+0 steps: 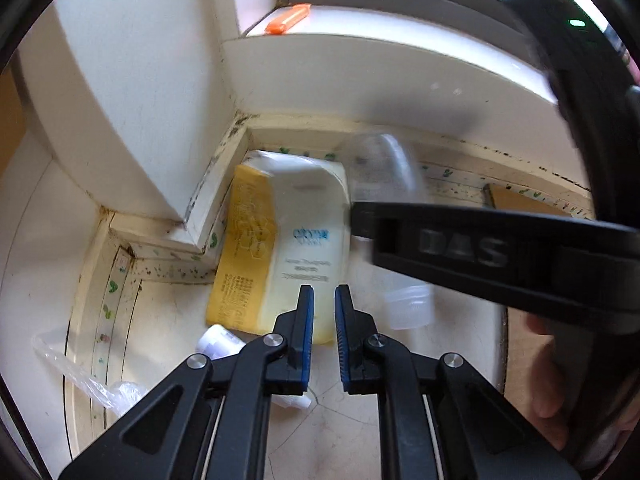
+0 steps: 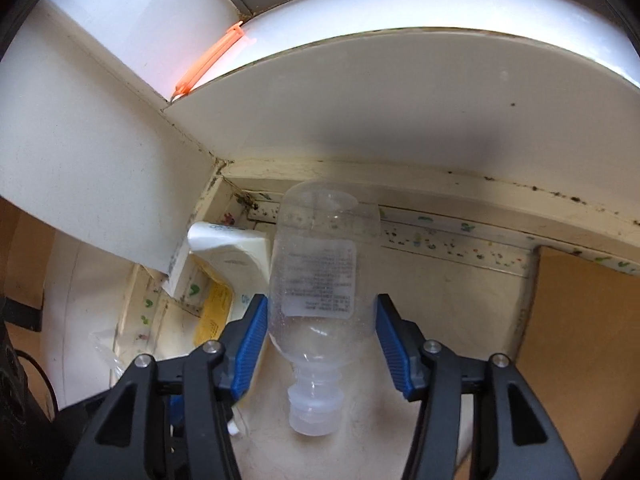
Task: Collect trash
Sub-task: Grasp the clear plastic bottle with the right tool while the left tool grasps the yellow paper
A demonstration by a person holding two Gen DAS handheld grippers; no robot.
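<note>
Hidden: clear plastic bottle (image 2: 320, 292) blurred in left view, seemingly empty | right gripper (image 2: 320, 344) unclenched, straddling bottle on floor | left gripper (image 1: 324, 332) clenched empty, over yellow-white carton (image 1: 280, 248).

Inventory, by count:
- Clear plastic bottle (image 2: 320, 304) with pale screw cap: one, lying on the floor.
- Yellow-and-white carton (image 1: 280, 248): one, in the corner.
- Orange clip (image 1: 289, 19): one, on the sill.
- Crumpled clear plastic wrapper (image 1: 86, 380): one.
- Small white scrap (image 1: 218, 342) beside the carton: one; its kind cannot be told.
- Brown cardboard sheet (image 2: 580, 320): one.
- Grippers: two, the left gripper (image 1: 324, 340) and the right gripper (image 2: 320, 348).
</note>
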